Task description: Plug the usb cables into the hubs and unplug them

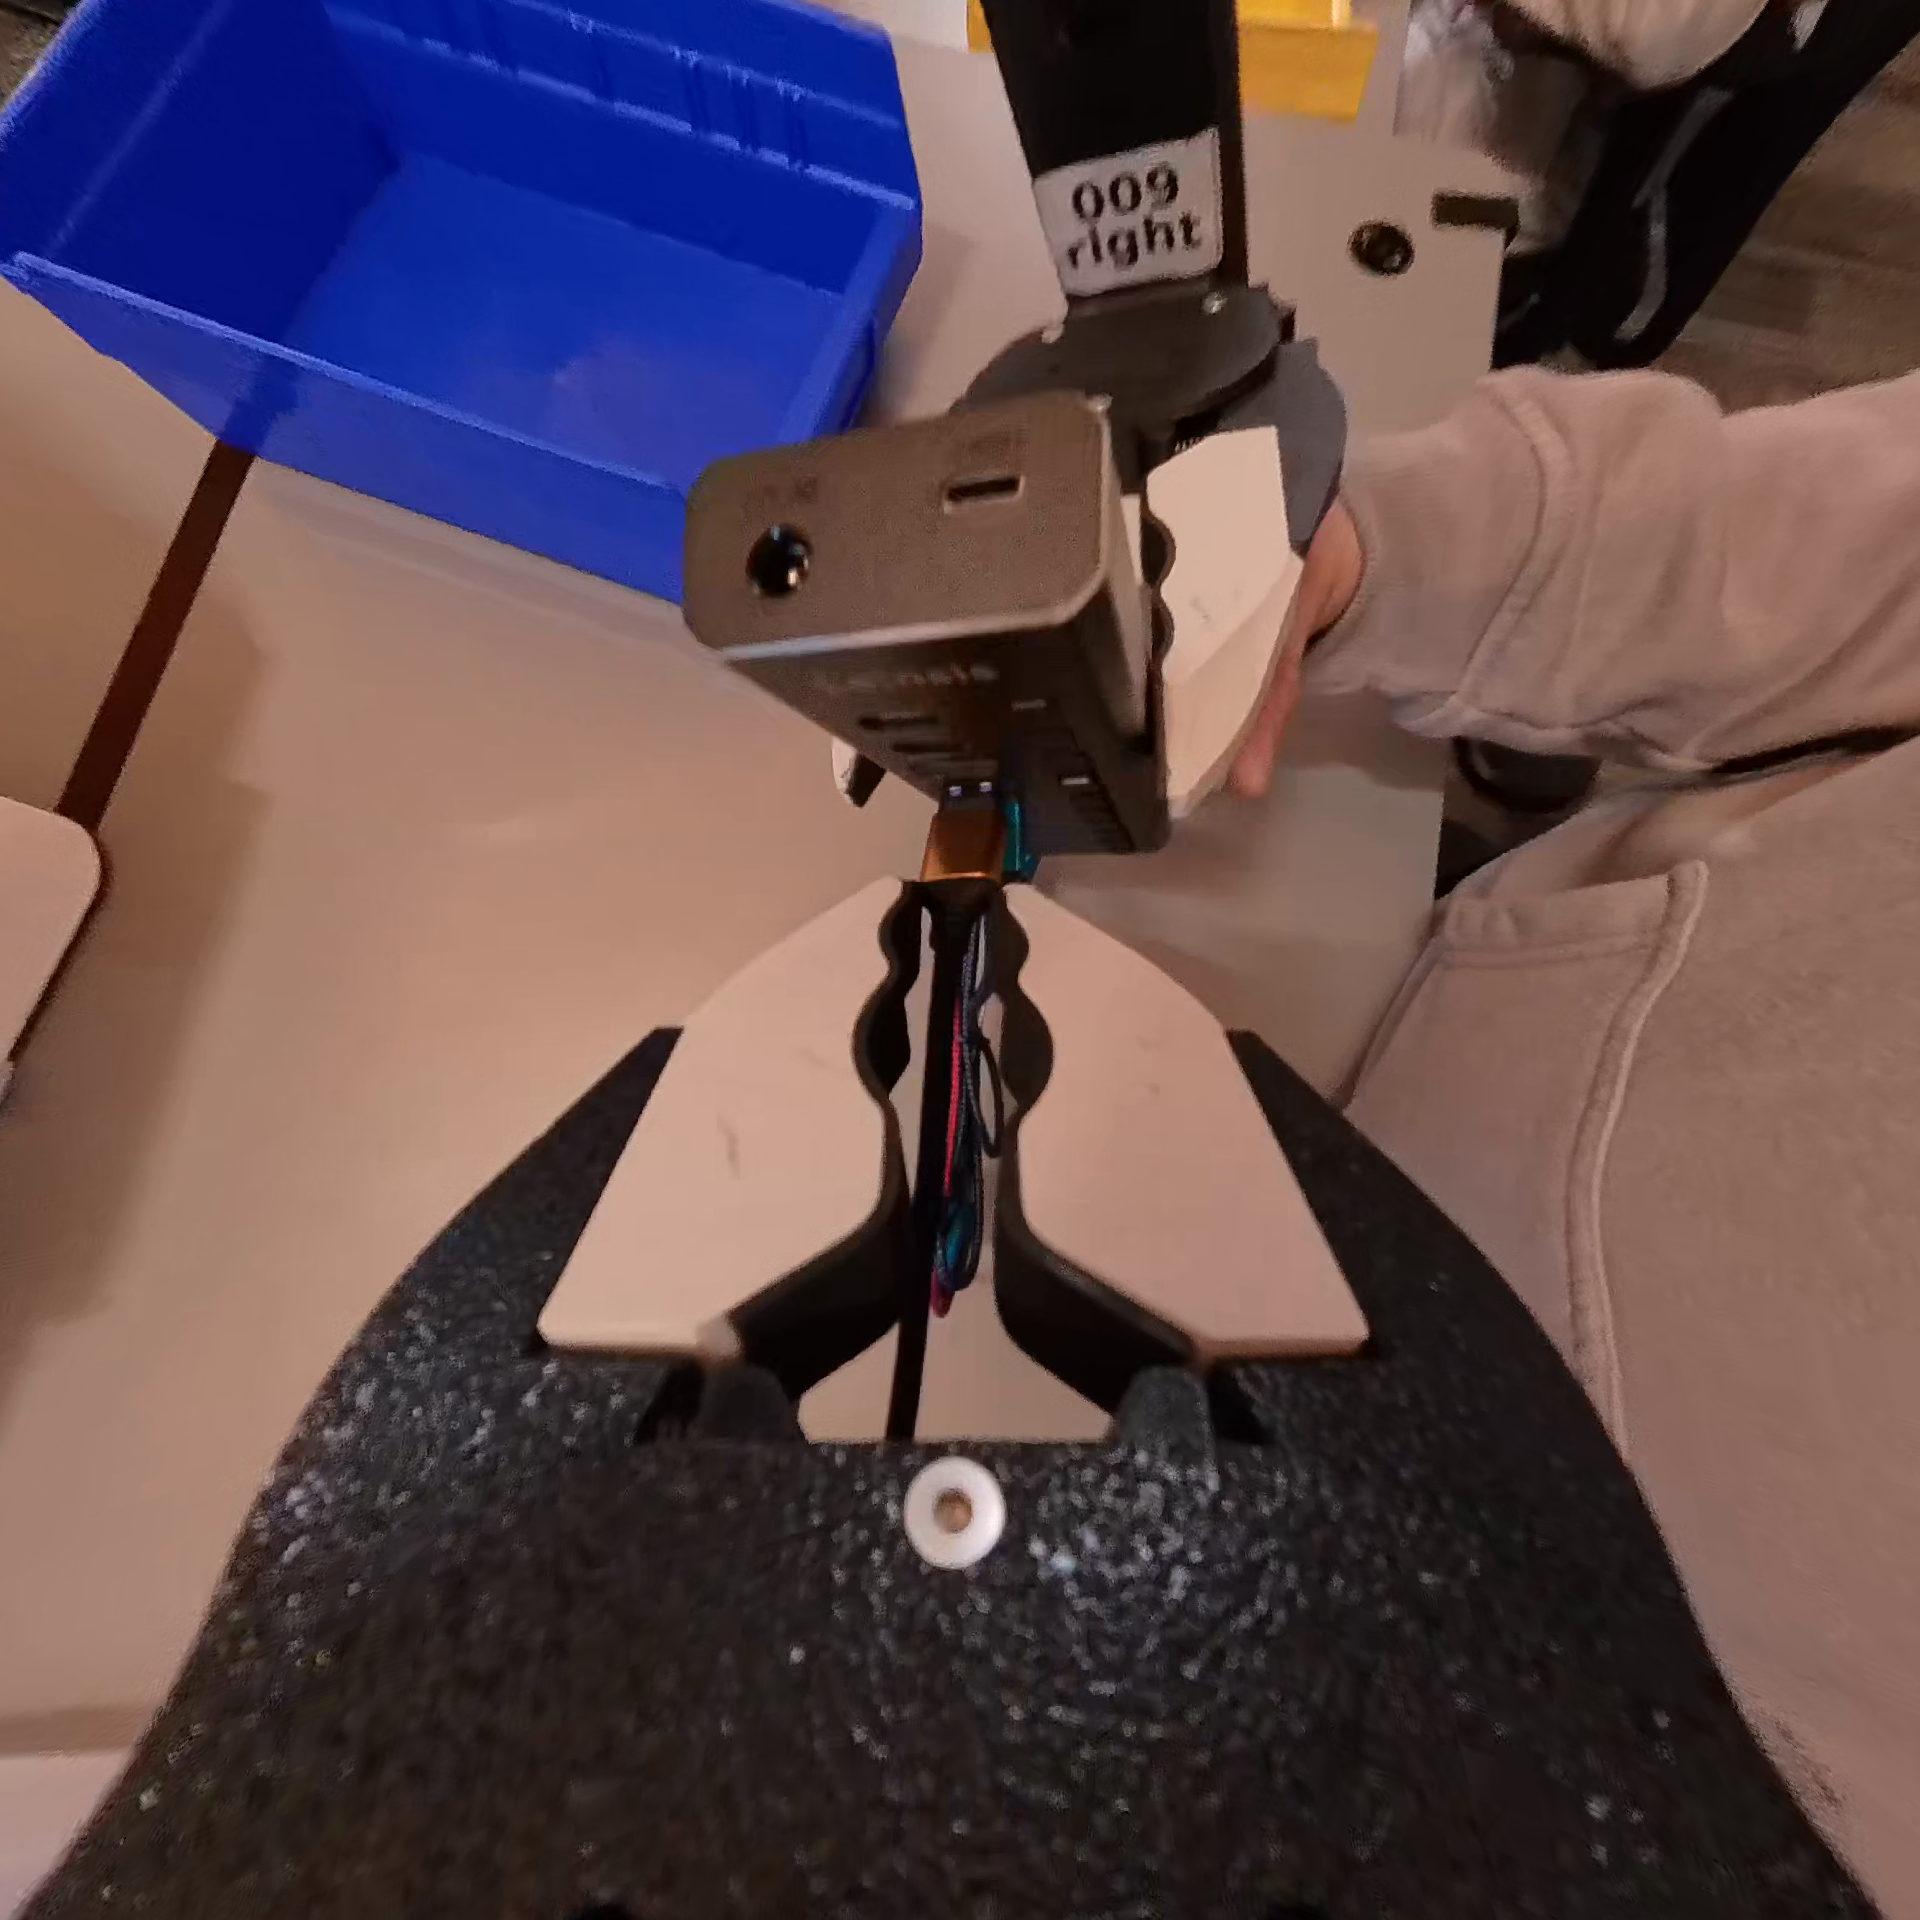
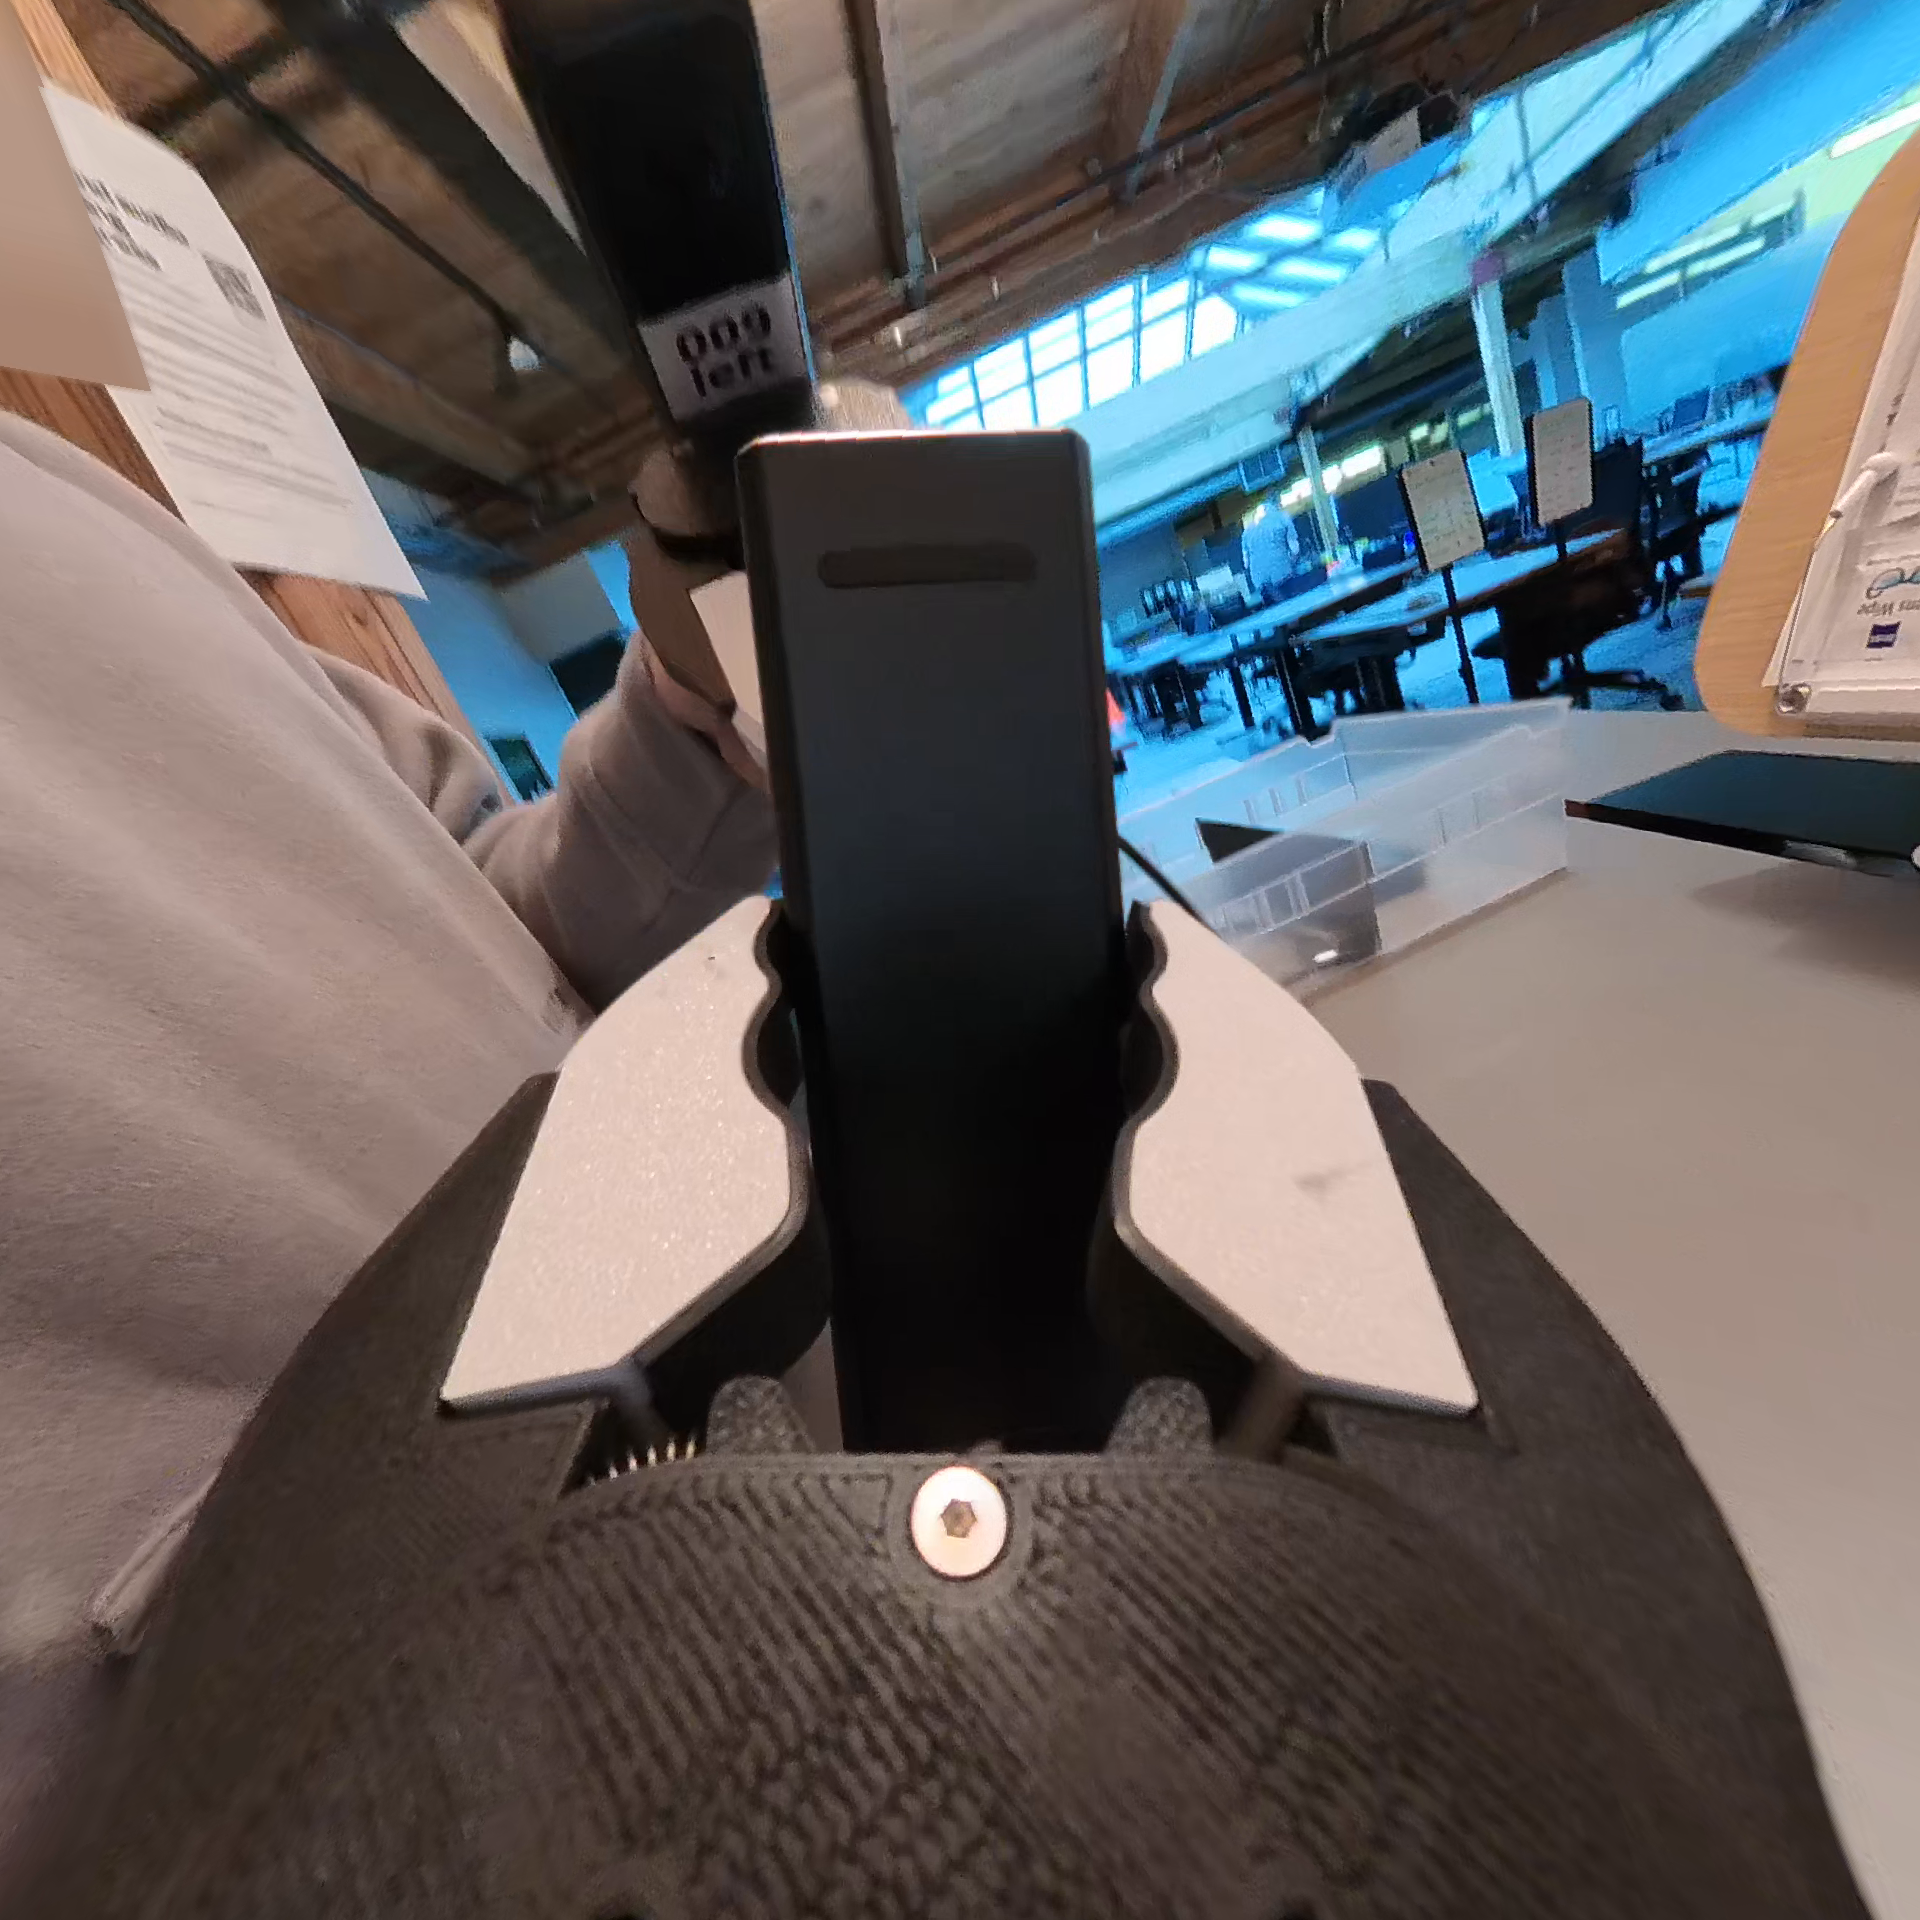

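Note:
My left gripper (image 1: 954, 896) is shut on a USB cable (image 1: 920, 1195) just behind its copper-coloured plug (image 1: 964, 850). The plug's tip sits at a port on the underside of a grey metal hub (image 1: 914, 582). The hub is held in the air above the table by my right gripper (image 1: 1148, 623), which comes in from above right. In the right wrist view the hub (image 2: 935, 883) stands dark and upright between my right gripper's (image 2: 951, 935) fingers, which are shut on its sides. The plug is hidden behind the hub there.
A blue bin (image 1: 468, 270) sits on the beige table (image 1: 416, 831) at the upper left. A person's sleeve (image 1: 1621, 561) and sweatshirt fill the right. In the right wrist view, clear plastic trays (image 2: 1371, 821) and a dark flat device (image 2: 1756, 805) lie on the table.

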Demonstrator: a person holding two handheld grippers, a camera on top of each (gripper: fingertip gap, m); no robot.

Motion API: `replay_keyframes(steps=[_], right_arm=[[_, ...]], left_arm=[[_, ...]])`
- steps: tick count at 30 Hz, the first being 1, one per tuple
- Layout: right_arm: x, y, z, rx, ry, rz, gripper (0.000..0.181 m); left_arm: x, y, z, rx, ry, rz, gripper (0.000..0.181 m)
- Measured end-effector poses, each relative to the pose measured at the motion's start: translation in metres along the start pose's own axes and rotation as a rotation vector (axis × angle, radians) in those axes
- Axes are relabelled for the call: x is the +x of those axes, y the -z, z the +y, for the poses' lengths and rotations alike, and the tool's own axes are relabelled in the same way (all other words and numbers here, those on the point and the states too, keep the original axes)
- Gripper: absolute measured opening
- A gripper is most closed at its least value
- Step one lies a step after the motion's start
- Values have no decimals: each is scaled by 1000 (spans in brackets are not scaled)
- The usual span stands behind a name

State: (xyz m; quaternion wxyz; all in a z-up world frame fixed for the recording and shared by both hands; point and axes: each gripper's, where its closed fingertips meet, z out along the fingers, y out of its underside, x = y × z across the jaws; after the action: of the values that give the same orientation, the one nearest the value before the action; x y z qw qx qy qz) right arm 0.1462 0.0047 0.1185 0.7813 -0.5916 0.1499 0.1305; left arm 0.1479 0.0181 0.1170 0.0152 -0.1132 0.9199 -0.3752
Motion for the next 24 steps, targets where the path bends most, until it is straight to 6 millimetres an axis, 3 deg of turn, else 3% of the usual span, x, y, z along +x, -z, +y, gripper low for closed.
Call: replay_keyframes(steps=[5, 10, 17, 24], right_arm=[[2, 3, -5, 86, -58, -2, 62], [4, 3, -6, 106, -81, -5, 62], [3, -3, 1, 104, -86, -15, 62], [2, -3, -9, 148, -76, -24, 62]], left_arm=[[1, -7, 3, 108, 88, 52, 12], [-2, -2, -8, 316, 244, 111, 12], [-5, 2, -6, 410, 316, 161, 11], [-5, 0, 2, 467, 344, 161, 4]])
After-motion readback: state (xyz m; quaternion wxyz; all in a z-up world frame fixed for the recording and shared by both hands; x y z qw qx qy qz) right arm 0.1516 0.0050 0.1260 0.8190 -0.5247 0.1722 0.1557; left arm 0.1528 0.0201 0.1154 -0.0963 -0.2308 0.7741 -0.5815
